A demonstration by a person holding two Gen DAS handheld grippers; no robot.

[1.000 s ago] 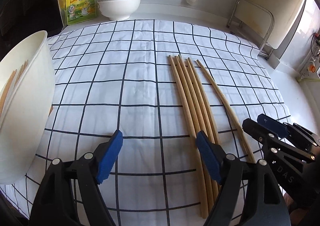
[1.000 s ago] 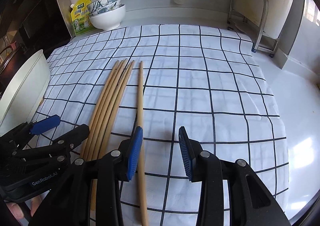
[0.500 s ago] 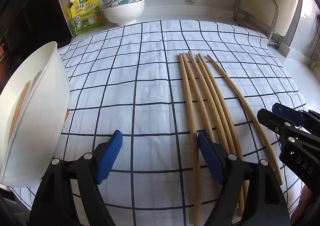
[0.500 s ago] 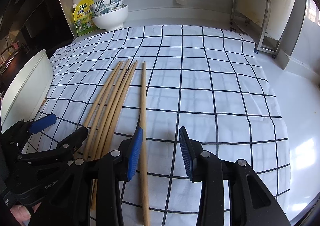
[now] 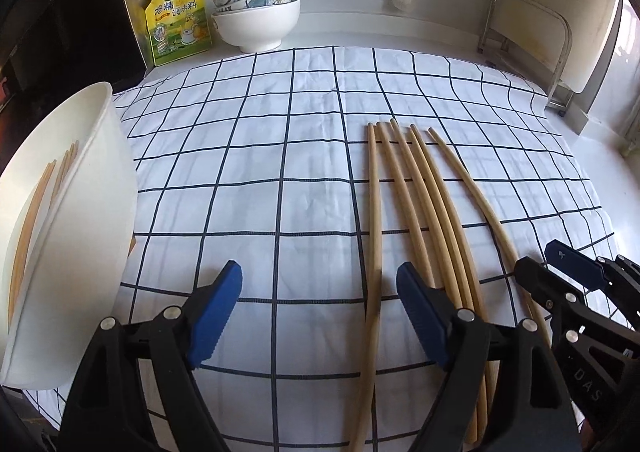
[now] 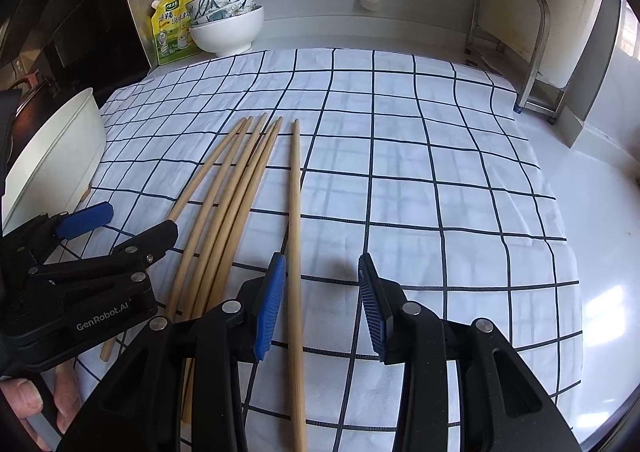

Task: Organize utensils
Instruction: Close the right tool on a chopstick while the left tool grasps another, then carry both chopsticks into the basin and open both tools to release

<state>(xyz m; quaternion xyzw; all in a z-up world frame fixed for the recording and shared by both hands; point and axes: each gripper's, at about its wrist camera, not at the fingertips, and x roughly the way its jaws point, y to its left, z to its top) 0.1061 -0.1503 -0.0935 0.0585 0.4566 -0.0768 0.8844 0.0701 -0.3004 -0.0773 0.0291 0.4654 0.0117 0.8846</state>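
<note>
Five long wooden chopsticks lie on the checked cloth, all running lengthwise away from both tools, their far tips fanning out slightly.

The left gripper hangs with its jaws spread wide and nothing pinched. The leftmost chopstick runs between its two blue pads, close to the right-hand pad, and the pads do not press on it. The other sticks pass under or just right of that pad.

The right gripper stands partly open, also pinching nothing. The lone rightmost chopstick, lying a little apart from the bunch of four, passes between its pads, just beside the left-hand one, in line with the direction the tool points.

To the far left of both tools stands a white container with several chopsticks already inside, nearer the left gripper. So each tool straddles its own stick along its long axis; closing across that axis seems the natural next grasp, and the left one has the shorter carry.
</note>
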